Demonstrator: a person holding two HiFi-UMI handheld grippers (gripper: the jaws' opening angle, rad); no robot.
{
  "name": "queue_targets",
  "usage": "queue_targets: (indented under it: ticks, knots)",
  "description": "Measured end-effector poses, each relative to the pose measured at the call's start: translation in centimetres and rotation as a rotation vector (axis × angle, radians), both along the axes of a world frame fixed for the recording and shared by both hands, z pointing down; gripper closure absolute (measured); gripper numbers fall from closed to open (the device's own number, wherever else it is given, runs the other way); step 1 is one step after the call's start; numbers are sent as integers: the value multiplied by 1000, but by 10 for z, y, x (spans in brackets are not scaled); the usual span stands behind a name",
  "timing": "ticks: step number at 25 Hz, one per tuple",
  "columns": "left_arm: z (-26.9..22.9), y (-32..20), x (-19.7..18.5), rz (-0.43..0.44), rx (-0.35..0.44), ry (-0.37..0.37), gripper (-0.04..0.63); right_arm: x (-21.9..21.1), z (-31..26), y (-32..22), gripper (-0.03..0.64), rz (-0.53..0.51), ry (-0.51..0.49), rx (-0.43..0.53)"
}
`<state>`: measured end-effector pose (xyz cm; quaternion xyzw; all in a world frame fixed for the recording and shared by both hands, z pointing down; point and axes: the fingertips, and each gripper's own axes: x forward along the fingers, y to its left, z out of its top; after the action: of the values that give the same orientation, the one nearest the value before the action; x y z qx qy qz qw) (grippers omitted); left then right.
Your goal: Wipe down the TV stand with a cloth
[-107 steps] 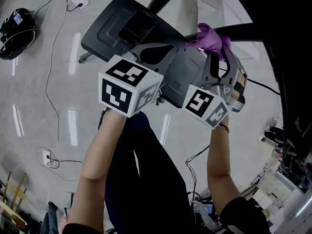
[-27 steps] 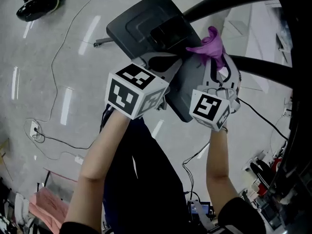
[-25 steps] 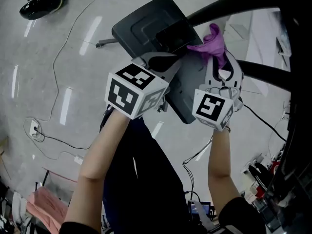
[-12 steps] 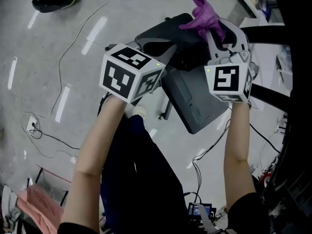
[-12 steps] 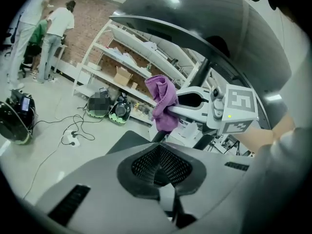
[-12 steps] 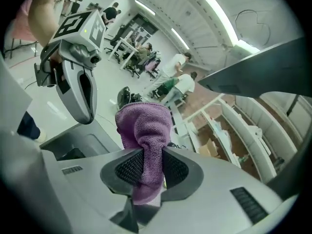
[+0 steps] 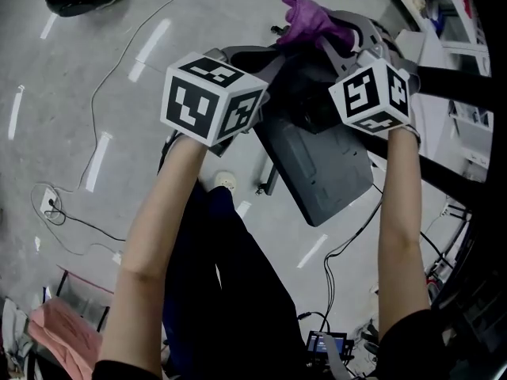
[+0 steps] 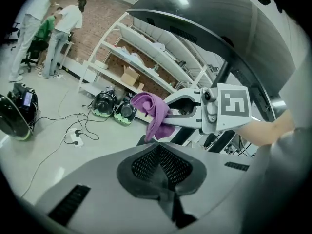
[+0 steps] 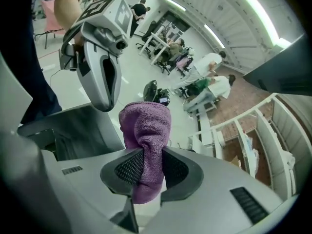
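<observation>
The right gripper (image 9: 146, 165) has its fingers pinching a purple cloth (image 9: 145, 123), upper middle in the head view, by the far edge of the TV stand's dark base (image 7: 321, 172). The left gripper (image 8: 159, 150) has its fingers pressed together, empty. The cloth's loose end should probably be pressed flat against the base, then swept in overlapping strokes.

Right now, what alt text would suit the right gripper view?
The right gripper is shut on a purple cloth bunched above its jaws. Beyond, the left gripper shows at upper left, with the grey TV stand base below it.
</observation>
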<state>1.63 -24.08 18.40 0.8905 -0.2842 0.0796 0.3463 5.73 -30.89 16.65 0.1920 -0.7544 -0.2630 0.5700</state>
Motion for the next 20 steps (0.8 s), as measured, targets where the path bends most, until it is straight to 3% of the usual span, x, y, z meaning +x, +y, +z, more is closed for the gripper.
queue_targets:
  ticks: [5, 11, 15, 20]
  knots:
    - [18, -5, -10, -10, -33, -20, 588, -13, 37, -1, 511, -150, 124, -113]
    - [35, -2, -17, -12, -59, -41, 588, 8, 84, 7, 511, -354, 413, -303]
    - [38, 1, -15, -12, -66, -36, 588, 17, 105, 19, 511, -411, 493, -421]
    - [42, 5, -14, -5, -73, -43, 588, 22, 111, 28, 511, -435, 532, -497]
